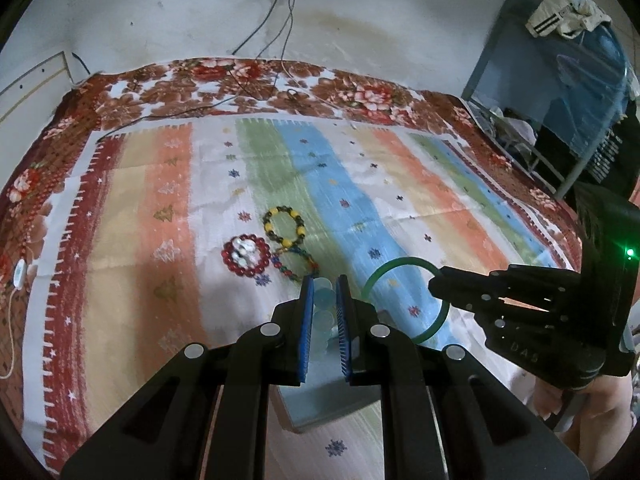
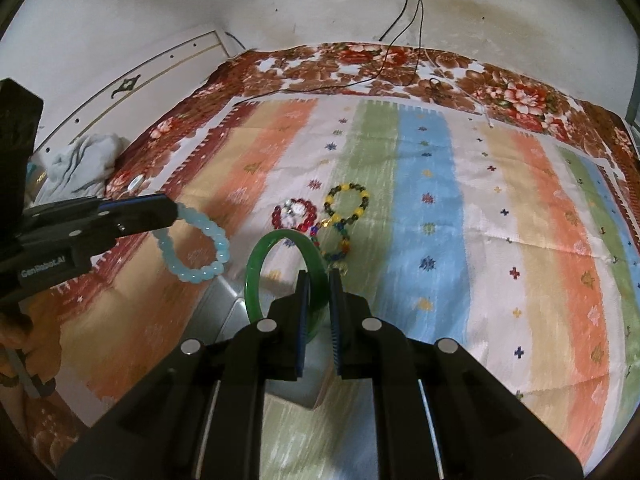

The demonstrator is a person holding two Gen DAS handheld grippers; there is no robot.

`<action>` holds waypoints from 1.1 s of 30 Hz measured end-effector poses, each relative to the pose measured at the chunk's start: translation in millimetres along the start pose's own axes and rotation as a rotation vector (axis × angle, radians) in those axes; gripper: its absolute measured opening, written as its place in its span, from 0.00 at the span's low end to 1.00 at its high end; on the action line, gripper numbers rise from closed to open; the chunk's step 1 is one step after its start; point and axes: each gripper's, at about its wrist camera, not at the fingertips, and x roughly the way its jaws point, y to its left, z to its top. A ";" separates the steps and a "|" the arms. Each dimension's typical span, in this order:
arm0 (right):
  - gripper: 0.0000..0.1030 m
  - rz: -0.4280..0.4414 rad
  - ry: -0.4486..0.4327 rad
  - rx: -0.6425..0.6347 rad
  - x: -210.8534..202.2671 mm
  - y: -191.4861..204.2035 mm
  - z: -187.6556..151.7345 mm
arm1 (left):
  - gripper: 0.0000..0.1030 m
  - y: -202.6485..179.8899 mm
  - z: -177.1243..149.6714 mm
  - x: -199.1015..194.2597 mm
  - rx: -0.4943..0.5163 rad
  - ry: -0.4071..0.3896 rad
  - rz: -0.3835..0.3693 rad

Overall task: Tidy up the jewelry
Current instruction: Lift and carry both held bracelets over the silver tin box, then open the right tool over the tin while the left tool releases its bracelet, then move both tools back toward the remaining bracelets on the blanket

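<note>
Left gripper [image 1: 325, 286] clamps a pale blue bead bracelet [image 2: 196, 244]. Right gripper [image 2: 318, 280] pinches a green bangle [image 2: 260, 264], both held above the striped cloth [image 2: 440, 220]

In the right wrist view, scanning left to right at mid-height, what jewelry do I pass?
Light blue bead bracelet held by the left gripper → green bangle in the right gripper → red bead bracelet → yellow-and-dark bead bracelet.
</note>
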 end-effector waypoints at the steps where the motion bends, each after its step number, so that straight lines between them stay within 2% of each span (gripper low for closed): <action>1: 0.11 0.001 0.004 -0.002 0.5 1.6 -1.9 | 0.10 -2.3 -2.0 0.7 0.004 0.005 -0.002; 7: 0.12 0.036 0.032 -0.013 5.0 8.4 -4.9 | 0.11 -10.1 -10.6 2.1 0.007 0.020 -0.009; 8: 0.14 0.049 0.037 -0.016 5.9 9.2 -5.0 | 0.11 -9.2 -11.8 3.2 -0.001 0.028 -0.011; 9: 0.20 0.050 0.038 -0.017 6.6 9.4 -4.7 | 0.11 -8.4 -12.7 4.8 -0.007 0.036 -0.013; 10: 0.41 0.044 0.033 -0.018 6.4 9.3 -4.3 | 0.13 -7.8 -13.3 6.3 -0.010 0.042 -0.013; 11: 0.56 0.040 0.027 -0.023 5.8 9.1 -4.1 | 0.17 -6.6 -13.4 7.9 -0.013 0.045 -0.003; 13: 0.57 0.019 0.022 -0.028 5.8 7.3 -3.5 | 0.31 -3.5 -12.3 7.9 -0.017 0.039 0.013; 17: 0.57 -0.014 0.029 -0.017 10.0 -0.5 -3.2 | 0.44 3.8 -9.9 6.9 -0.022 0.024 0.057; 24: 0.57 -0.027 0.041 -0.010 17.7 -4.9 -3.6 | 0.52 21.8 -8.3 11.9 -0.048 0.037 0.115; 33: 0.58 -0.042 0.038 0.014 29.3 -14.8 0.5 | 0.56 42.3 -3.4 24.5 -0.075 0.066 0.161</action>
